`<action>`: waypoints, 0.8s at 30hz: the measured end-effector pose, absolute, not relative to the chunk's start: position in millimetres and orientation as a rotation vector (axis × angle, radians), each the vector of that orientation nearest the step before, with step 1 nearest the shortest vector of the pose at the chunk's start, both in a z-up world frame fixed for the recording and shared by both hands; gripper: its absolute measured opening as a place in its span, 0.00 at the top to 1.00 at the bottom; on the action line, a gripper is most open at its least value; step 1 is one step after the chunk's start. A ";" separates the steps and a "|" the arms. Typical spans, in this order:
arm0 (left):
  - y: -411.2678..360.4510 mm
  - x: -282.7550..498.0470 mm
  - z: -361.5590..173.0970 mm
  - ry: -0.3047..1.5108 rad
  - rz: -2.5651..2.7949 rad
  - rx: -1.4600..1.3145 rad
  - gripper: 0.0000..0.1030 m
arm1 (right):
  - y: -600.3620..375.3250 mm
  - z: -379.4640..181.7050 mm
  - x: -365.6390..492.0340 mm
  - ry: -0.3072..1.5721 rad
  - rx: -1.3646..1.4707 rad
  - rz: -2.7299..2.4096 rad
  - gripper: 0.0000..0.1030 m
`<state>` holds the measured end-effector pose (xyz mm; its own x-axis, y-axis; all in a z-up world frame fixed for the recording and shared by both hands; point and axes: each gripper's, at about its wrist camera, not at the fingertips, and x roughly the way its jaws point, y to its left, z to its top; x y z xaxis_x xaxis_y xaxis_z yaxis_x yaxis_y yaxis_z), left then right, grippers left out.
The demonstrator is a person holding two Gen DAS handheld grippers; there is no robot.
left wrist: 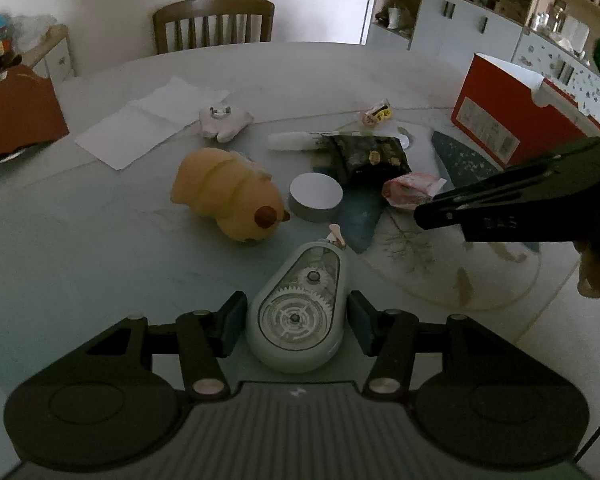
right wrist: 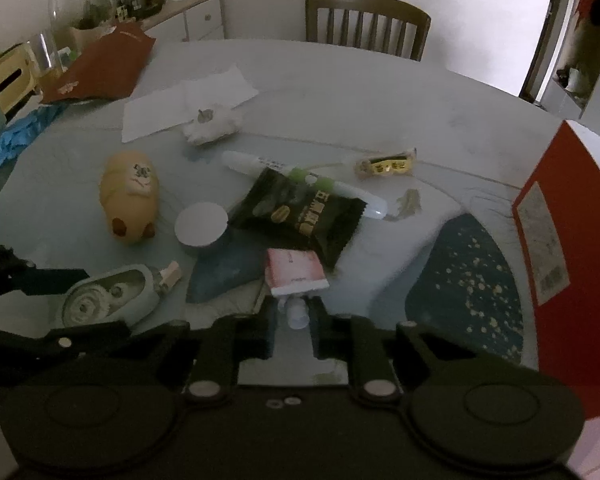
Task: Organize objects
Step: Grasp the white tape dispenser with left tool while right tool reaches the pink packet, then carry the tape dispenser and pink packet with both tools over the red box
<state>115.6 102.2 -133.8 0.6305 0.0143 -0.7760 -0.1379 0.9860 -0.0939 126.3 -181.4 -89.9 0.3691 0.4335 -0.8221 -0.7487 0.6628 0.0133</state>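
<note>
A pale green correction tape dispenser lies on the table between the fingers of my left gripper. The pads stand on either side with small gaps, so the gripper is open around it; it also shows in the right wrist view. My right gripper is closed narrowly on the cap end of a small pink tube lying on the table. The right gripper's finger reaches in from the right in the left wrist view, next to the pink tube.
A yellow plush animal, a round grey tin, a black snack packet, a white marker, a small yellow candy, white paper and a white glove lie on the table. A red box stands at right. A chair is behind.
</note>
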 end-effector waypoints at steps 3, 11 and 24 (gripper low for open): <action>98.3 114.3 -132.9 0.887 0.088 -0.172 0.48 | -189.7 -84.4 122.3 0.899 -0.384 0.788 0.85; 82.7 108.2 -123.8 0.891 0.076 -0.224 0.48 | -223.2 -63.8 112.3 0.882 -0.328 0.791 0.86; 35.7 115.0 -64.6 0.795 0.010 -0.221 0.48 | -294.4 -10.9 106.4 0.844 -0.243 0.727 0.85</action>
<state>115.0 35.7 -64.6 0.7011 -0.0741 -0.7092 -0.0922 0.9768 -0.1932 106.4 -294.4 -10.9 0.4439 0.4871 -0.7521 -0.6713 0.7368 0.0809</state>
